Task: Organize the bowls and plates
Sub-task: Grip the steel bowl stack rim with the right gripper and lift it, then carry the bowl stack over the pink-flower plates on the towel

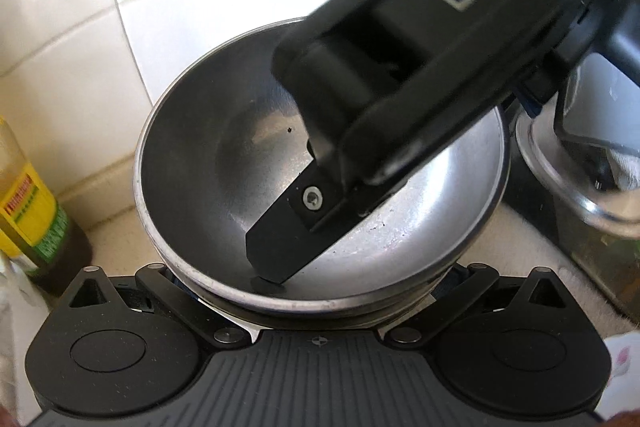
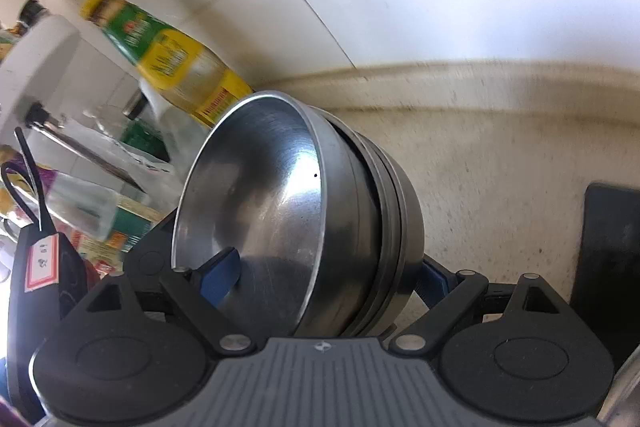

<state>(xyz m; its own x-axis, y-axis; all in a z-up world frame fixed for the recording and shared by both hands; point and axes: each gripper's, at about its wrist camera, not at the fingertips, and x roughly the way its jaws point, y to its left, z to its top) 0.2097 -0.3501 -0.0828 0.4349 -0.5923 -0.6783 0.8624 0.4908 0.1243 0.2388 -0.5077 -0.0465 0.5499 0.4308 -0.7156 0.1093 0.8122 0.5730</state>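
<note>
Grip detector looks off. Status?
Right gripper straddles bowl stack wall, one finger inside; grip unclear. Left gripper at stack's near rim, fingers hidden. Bottle close by, left of stack.

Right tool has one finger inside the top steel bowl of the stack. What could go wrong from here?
1. The right tool straddles the wall of the whole nested bowl stack, with one finger inside the top bowl and one outside. Smooth steel may slip, or the bowls may separate and drop if lifted by one side.
2. The yellow-labelled bottle stands close behind the stack, so a swing that way could knock it over.
</note>
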